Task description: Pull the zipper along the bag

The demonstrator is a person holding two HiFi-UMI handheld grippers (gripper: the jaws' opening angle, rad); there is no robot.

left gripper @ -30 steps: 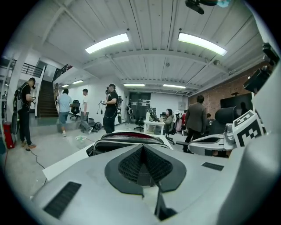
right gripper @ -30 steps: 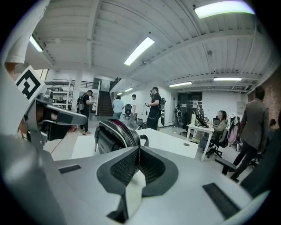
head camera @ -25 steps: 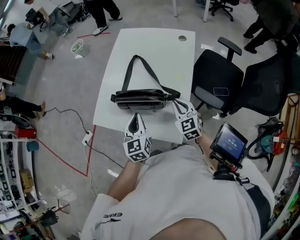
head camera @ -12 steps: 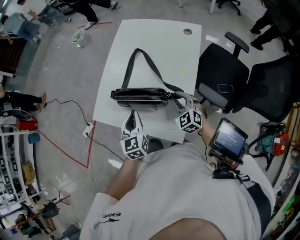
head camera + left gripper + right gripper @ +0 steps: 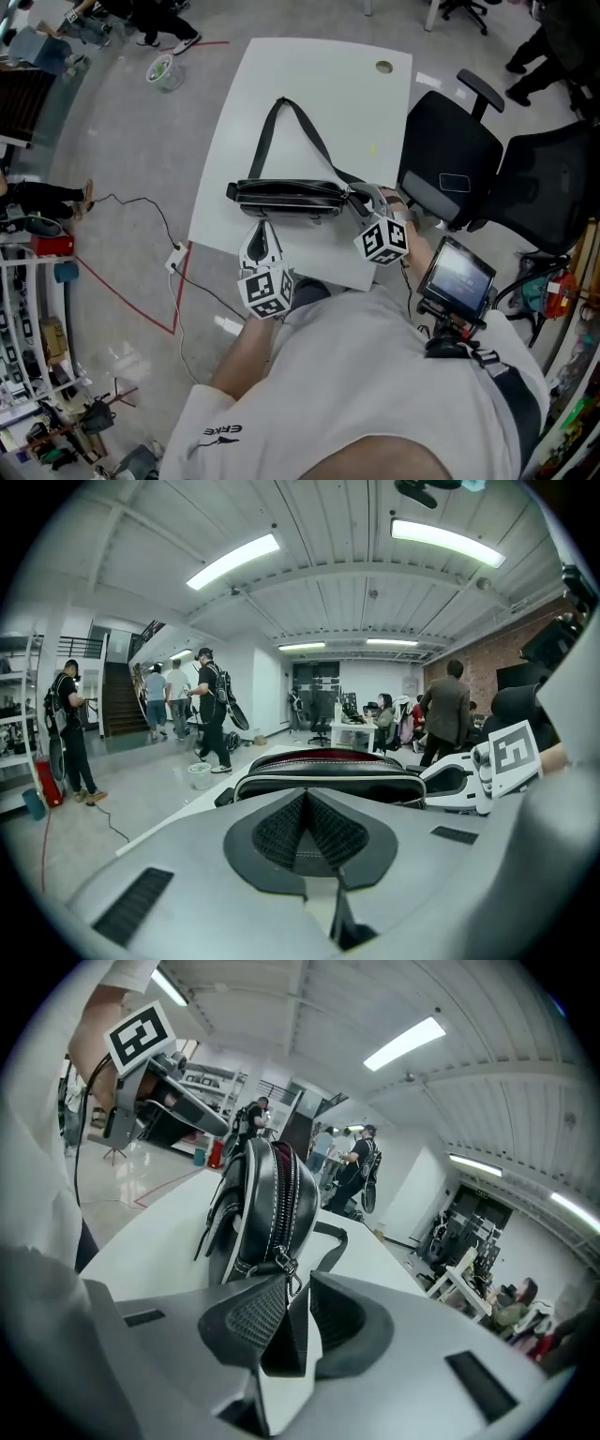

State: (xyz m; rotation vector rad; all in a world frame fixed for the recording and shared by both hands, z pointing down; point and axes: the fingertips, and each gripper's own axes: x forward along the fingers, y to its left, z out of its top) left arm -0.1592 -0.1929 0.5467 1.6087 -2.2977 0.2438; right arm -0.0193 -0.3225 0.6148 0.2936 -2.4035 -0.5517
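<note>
Right gripper (image 5: pixel 298 1279) has its jaws a little apart, and the black zipper pull (image 5: pixel 284 1335) lies in the gap. It rests against one pad, with a pale sliver showing between it and the other, and no view shows whether it is pinched. Directly ahead of these jaws the black bag (image 5: pixel 267 1204) lies end-on on the white bench (image 5: pixel 150 1232). Its zipper (image 5: pixel 284 1194) runs away from the jaw tips along the top of the bag. The shoulder strap (image 5: pixel 328 1237) trails off across the bench beyond the bag and to one side of the jaws.

Left gripper (image 5: pixel 306 792) has its jaws pressed together with nothing between them. They point at the long near side of the bag, just short of it and not touching.

A second ago the right gripper was on the person's side of the bag, near its end, with its jaws short of the bag. Half a second ago it had swung round to the bag's end, and it is there now with the pull between its jaws. The left gripper has stayed close in front of the bag's near side with its jaws together. The bag lies as it did on the bench.
</note>
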